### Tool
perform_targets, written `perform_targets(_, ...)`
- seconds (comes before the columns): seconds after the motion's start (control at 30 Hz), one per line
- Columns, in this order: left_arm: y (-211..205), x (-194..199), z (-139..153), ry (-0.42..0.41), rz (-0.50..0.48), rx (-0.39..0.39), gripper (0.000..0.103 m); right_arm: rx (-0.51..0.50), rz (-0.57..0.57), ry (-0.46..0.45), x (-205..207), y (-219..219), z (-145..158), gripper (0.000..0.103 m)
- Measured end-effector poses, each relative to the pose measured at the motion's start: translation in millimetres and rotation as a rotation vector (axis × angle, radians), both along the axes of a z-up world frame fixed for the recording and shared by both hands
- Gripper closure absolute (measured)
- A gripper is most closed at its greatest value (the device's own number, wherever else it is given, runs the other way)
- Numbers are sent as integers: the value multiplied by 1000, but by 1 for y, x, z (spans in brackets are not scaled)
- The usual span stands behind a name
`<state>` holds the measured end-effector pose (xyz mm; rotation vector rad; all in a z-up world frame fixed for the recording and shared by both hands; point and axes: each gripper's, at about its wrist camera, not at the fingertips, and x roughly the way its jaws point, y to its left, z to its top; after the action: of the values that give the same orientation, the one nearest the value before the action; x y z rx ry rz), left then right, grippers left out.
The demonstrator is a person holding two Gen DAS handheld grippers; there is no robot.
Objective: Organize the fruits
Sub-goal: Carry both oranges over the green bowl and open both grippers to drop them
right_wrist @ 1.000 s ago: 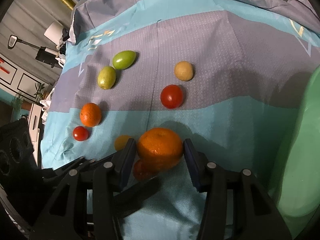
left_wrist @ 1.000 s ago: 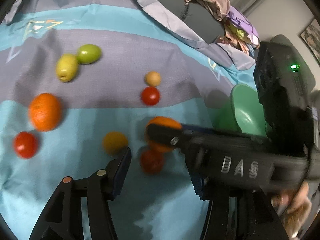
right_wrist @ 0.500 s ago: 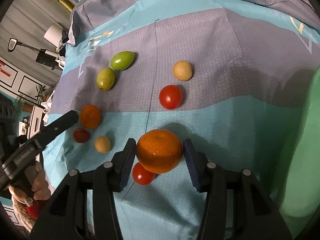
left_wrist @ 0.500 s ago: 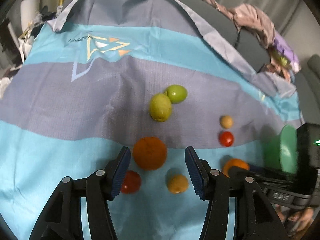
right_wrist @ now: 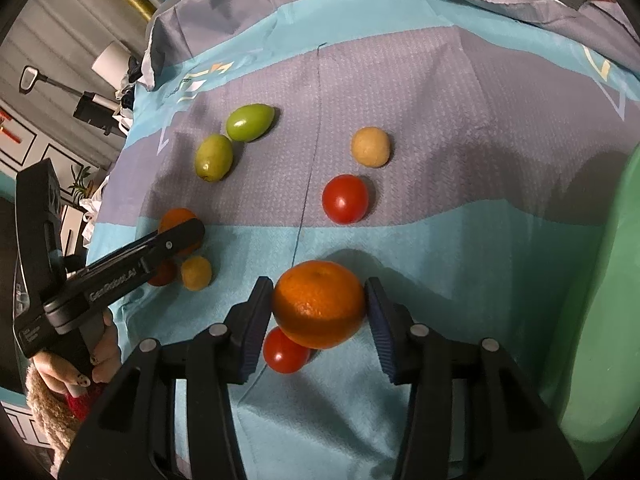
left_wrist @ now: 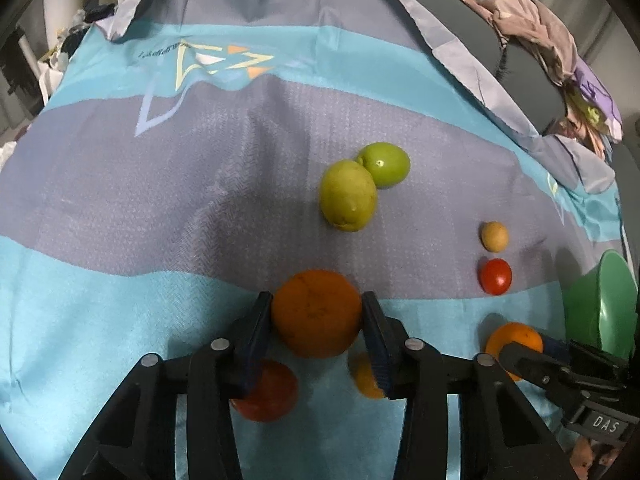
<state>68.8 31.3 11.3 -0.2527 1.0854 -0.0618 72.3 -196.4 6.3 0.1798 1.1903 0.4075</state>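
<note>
Left gripper [left_wrist: 316, 320] has swung onto the left orange [left_wrist: 317, 313] since a second ago; we read its jaws as touching both sides (grip unconfirmed). Right gripper [right_wrist: 319, 314] still has its jaws pinching the right orange [right_wrist: 319, 310], beside the green bowl [right_wrist: 608, 300].

Domestic room, likely a living area. Evidence: blue-and-grey striped cloth [left_wrist: 168, 184] spread as a work surface; crumpled clothing [left_wrist: 552, 48] heaped beyond the cloth's far right corner; potted plant [right_wrist: 78, 182] and panelled wall [right_wrist: 52, 20] beyond its left edge.
</note>
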Motion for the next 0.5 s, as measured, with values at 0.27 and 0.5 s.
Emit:
perform_targets(0.27,-7,-11,16,-41,-8,-38,61,20,-10,-50,-5,-3,17,57)
perform_targets(0.5,-28,-30,53,-128,-71,-90,61,67,-48,-136,-21,-23,50,57)
